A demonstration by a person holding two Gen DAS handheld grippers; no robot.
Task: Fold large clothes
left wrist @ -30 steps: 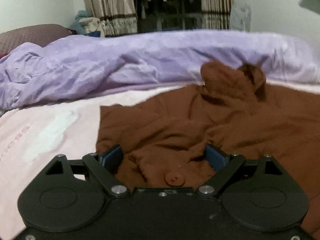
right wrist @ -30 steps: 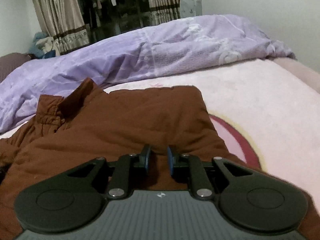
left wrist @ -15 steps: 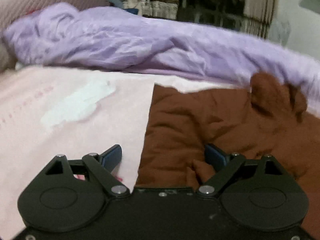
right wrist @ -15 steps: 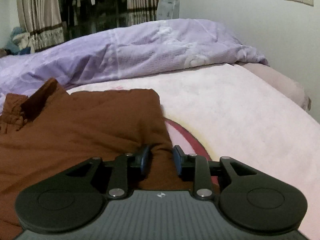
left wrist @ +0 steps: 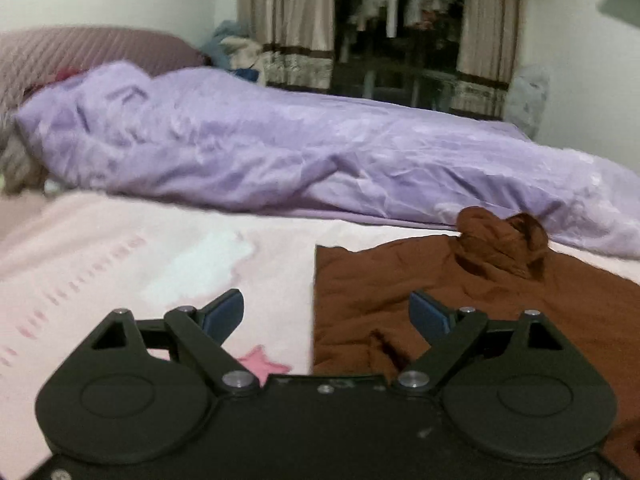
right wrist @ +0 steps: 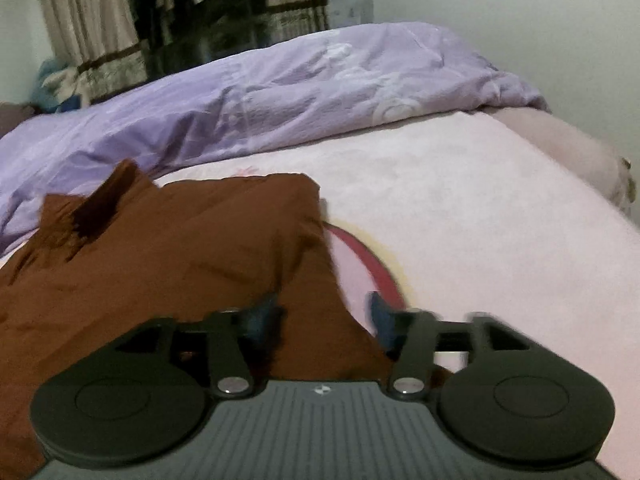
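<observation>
Left wrist view: left gripper (left wrist: 326, 314) spread wide, nothing between the blue pads; one pad sits over the pink blanket (left wrist: 120, 256), the other over the brown garment (left wrist: 500, 292), so the garment's straight left edge runs into the gap. The garment lies spread on the blanket, collar (left wrist: 502, 240) bunched at the far side next to the purple duvet (left wrist: 280, 160). Risk, as a judgement: closing here could pinch blanket along with the cloth, or catch only the top layer, and a lift would then drag the bedding or leave the fold lopsided. Cannot tell whether the pads touch the fabric or sit above it; the gripper body hides the near hem, and the frame is soft with blur. Right wrist view: right gripper (right wrist: 324, 316) also open, somewhat narrower, astride the garment's right edge with a ridge of brown cloth rising between the pads; no grip that I can see. Risk: that ridge looks loose, and a shallow bite would likely slip out on lifting; if the two sides are taken at unequal depth the fold line would skew. Both pads are motion-smeared, so contact cannot be read. Sleeves are not identifiable in either view, and the garment's near part is cut off below both gripper bodies.
</observation>
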